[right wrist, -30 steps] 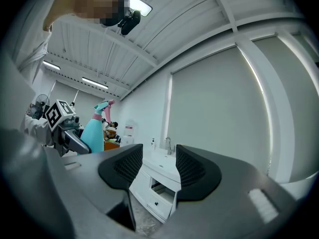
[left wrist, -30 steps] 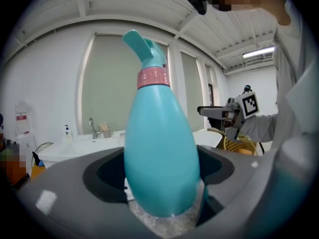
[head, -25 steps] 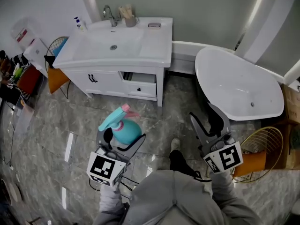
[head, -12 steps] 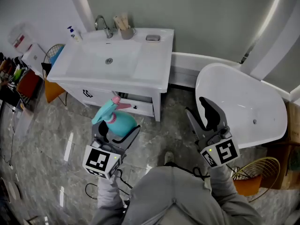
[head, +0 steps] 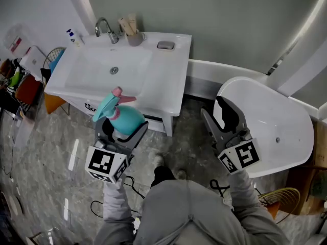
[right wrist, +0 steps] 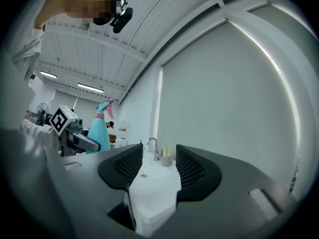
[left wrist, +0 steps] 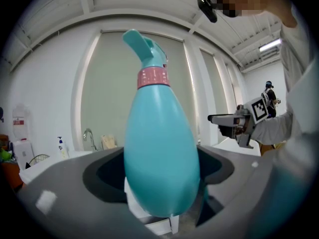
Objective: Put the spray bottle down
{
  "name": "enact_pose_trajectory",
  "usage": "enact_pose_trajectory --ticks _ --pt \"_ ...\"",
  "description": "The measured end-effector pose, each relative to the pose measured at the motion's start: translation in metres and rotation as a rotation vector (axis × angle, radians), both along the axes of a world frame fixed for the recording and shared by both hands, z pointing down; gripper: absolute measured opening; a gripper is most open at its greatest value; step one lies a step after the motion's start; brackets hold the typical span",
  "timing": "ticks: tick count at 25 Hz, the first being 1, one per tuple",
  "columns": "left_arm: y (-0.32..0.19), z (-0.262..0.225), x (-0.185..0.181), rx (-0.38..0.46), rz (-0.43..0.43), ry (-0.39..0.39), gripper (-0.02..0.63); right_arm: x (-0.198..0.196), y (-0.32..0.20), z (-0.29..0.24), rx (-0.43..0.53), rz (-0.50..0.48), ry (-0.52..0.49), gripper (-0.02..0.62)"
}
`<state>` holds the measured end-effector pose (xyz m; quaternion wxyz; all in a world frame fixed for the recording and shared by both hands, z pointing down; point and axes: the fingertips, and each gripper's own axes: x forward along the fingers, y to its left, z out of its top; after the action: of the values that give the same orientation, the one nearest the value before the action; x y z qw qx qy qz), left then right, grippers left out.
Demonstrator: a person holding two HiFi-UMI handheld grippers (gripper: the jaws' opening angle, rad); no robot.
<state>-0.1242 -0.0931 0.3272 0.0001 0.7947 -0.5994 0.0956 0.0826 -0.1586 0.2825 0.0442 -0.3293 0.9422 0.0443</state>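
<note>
A teal spray bottle [head: 121, 117] with a pink collar and pink trigger stands upright between the jaws of my left gripper [head: 119, 132], which is shut on its body. It hangs in the air just in front of the white sink vanity [head: 168, 80]. In the left gripper view the bottle [left wrist: 159, 158] fills the middle, nozzle up. My right gripper [head: 224, 117] is open and holds nothing, over the near rim of the white bathtub [head: 286, 116]. In the right gripper view the bottle [right wrist: 98, 131] shows at left and the jaws frame the sink top [right wrist: 152, 183].
On the vanity stand a faucet [head: 104, 28], a cup with brushes [head: 134, 37], a soap dish [head: 165, 45] and a pump bottle [head: 74, 39]. A wire basket [head: 51, 60] and an orange seat [head: 26, 88] are at left. A cable [head: 110, 203] lies on the marble floor.
Both grippers and the person have moved forward toward the vanity and tub. The bottle stays held in the left gripper, now at the vanity's front edge.
</note>
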Motion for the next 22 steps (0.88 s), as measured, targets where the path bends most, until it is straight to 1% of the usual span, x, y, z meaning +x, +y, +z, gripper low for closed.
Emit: enact_pose_trajectory --ticks 4,6,15,19,22 --pt "-0.048 0.009 -0.022 0.003 0.006 0.013 0.456 -0.015 -0.038 0.006 -0.008 0.024 -0.002 0.206" --pt "-0.076 0.017 -0.029 0.002 0.024 0.021 0.456 -0.021 -0.057 0.01 -0.008 0.049 0.0 0.207" --pt "-0.217 0.039 -0.044 0.035 0.165 0.057 0.456 -0.052 -0.153 0.02 -0.038 0.158 -0.038 0.206" --pt "-0.263 0.063 -0.043 0.015 0.225 0.069 0.456 -0.061 -0.183 0.027 -0.052 0.187 -0.039 0.206" --pt "-0.291 0.09 -0.04 -0.021 0.263 0.068 0.456 -0.065 -0.199 0.034 -0.063 0.208 -0.028 0.207"
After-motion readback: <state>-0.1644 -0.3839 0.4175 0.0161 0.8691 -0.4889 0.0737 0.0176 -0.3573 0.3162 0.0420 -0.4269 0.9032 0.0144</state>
